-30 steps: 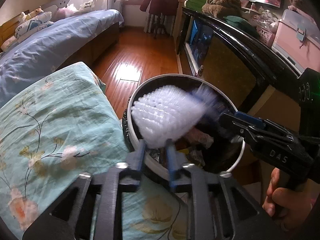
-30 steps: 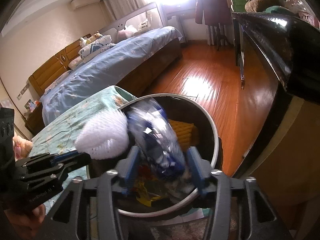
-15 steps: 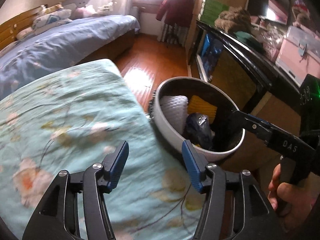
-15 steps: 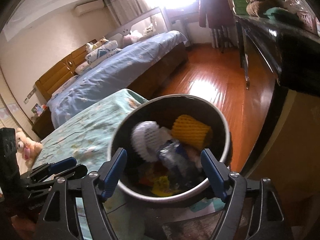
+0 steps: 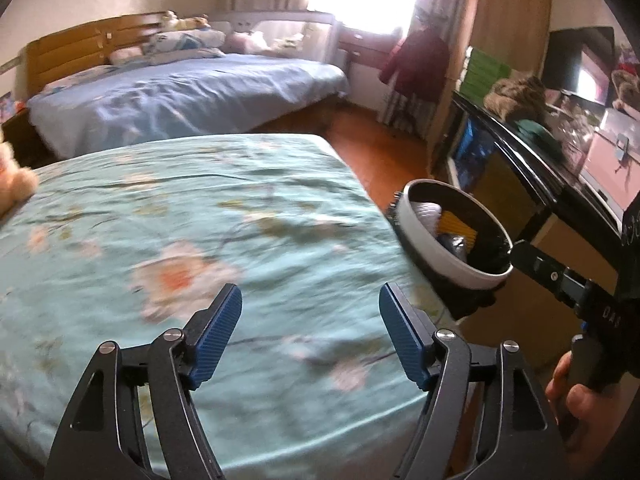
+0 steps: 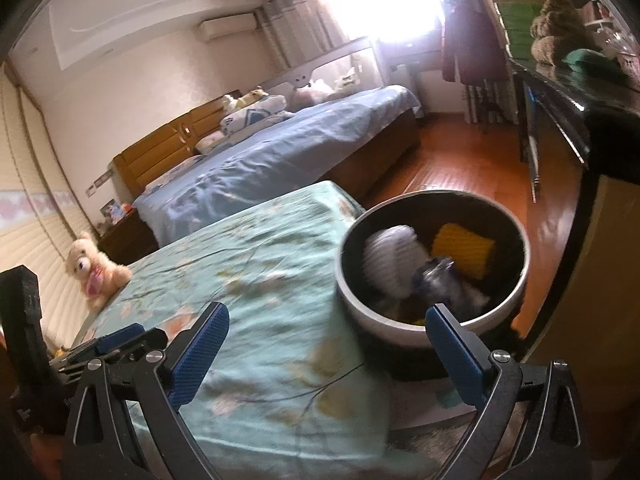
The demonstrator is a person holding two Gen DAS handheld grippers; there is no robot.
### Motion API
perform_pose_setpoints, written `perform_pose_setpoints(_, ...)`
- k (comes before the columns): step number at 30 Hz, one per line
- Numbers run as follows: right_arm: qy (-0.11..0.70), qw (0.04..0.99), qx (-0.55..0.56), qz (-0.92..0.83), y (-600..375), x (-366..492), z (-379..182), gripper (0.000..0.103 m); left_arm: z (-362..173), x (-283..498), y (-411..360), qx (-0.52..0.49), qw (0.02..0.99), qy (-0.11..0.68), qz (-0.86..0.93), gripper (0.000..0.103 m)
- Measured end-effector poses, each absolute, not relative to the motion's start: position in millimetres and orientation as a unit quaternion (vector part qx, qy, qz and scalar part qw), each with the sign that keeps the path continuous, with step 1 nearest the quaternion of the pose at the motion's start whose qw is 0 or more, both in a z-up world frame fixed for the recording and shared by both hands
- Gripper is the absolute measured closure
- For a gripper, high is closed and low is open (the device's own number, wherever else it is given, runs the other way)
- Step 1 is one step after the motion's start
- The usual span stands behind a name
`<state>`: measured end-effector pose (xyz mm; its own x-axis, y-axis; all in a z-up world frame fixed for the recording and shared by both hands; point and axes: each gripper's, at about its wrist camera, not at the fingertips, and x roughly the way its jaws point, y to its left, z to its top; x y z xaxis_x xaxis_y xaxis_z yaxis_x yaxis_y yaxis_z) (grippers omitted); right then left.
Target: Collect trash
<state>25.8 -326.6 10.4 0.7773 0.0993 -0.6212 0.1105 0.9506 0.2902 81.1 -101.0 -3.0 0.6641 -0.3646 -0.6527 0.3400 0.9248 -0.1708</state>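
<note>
We hold the left gripper (image 5: 310, 334) over the teal sheet (image 5: 208, 232), its jaws spread wide with nothing between them. The blue pads (image 5: 216, 334) hang above a blurred flower print on the cloth.

Our right gripper (image 6: 326, 354) is also spread wide and holds nothing. Its left pad (image 6: 198, 354) is over the sheet (image 6: 256, 264), and its right pad (image 6: 454, 350) lies in front of the near rim of the bin (image 6: 384, 316).

The bin sits on the floor (image 6: 472, 160), just beside the corner of the sheeted bed. In the left view it appears to the right of the sheet's edge, as a white rim (image 5: 424, 240) with a dark inside, and the right gripper's black body (image 5: 560, 280) reaches toward it from the right, with our right hand (image 5: 572, 396) on the handle.

The trash is inside the bin: a white foam net (image 6: 394, 260) at the left, a yellow foam net (image 6: 464, 252) behind it, and a dark crumpled wrapper (image 6: 438, 282) in front. Smaller scraps lie below them, too blurred to name.

A plush bear (image 6: 94, 272) sits at the far left edge of the sheet. Beyond lies a blue bed (image 6: 272, 160).
</note>
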Motion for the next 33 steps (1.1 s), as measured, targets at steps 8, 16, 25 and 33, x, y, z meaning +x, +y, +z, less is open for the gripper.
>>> perform_pose_setpoints(8, 0.314, 0.942, 0.118, 0.028, -283.9, 3.3, 21.3, 0.004, 11.5, 40.1, -59.0, -0.017, 0.938, 0.316, -0.140, 0.026)
perform_pose_setpoints(16, 0.197, 0.978, 0.053, 0.038, -247.3, -36.3, 66.4, 0.000, 33.7, -1.7, -31.8, 0.006, 0.969, 0.240, -0.066, 0.000)
perform_pose_setpoints(25, 0.196, 0.980, 0.021, 0.039, -228.5, -36.6, 53.2, 0.000, 31.6, -13.5, -20.9, 0.028, 0.977, 0.209, -0.006, 0.000)
perform_pose_setpoints(33, 0.208, 0.977, 0.034, 0.036, -232.1, -34.2, 42.3, 0.000, 28.2, -19.2, -25.0, 0.040, 0.978, 0.206, -0.005, 0.000)
